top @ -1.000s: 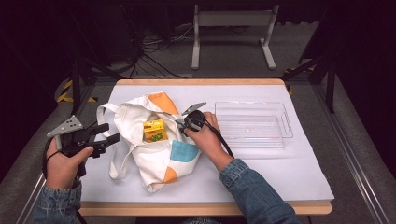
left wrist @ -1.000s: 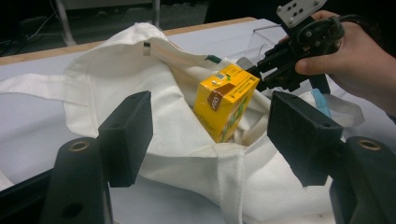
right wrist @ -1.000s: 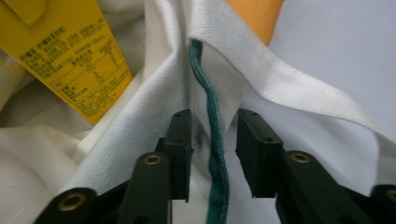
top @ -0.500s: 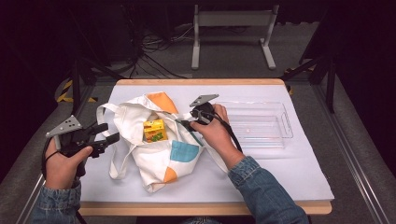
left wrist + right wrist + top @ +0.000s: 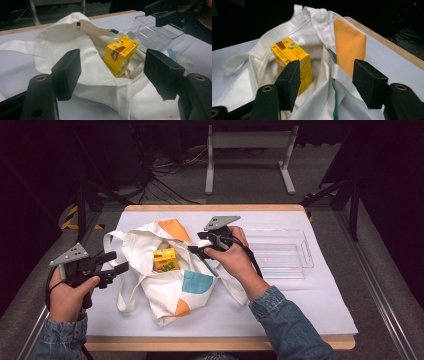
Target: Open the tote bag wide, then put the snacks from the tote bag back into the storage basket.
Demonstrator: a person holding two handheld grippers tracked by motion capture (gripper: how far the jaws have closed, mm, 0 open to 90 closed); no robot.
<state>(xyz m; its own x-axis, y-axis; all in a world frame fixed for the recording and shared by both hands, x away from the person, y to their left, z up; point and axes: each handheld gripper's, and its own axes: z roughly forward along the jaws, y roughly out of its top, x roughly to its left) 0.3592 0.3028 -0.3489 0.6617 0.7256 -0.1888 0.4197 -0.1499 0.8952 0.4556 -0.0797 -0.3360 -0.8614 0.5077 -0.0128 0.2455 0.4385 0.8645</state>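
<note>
Two tools are in my hands, both by the bag on the worktop. The yellow carton stands inside the bag's open mouth. My right tool hangs over the bag's right edge, released, its jaws having just been opening with nothing between them. My left tool sits just left of the bag, released too. A clear tray lies right of the bag.
</note>
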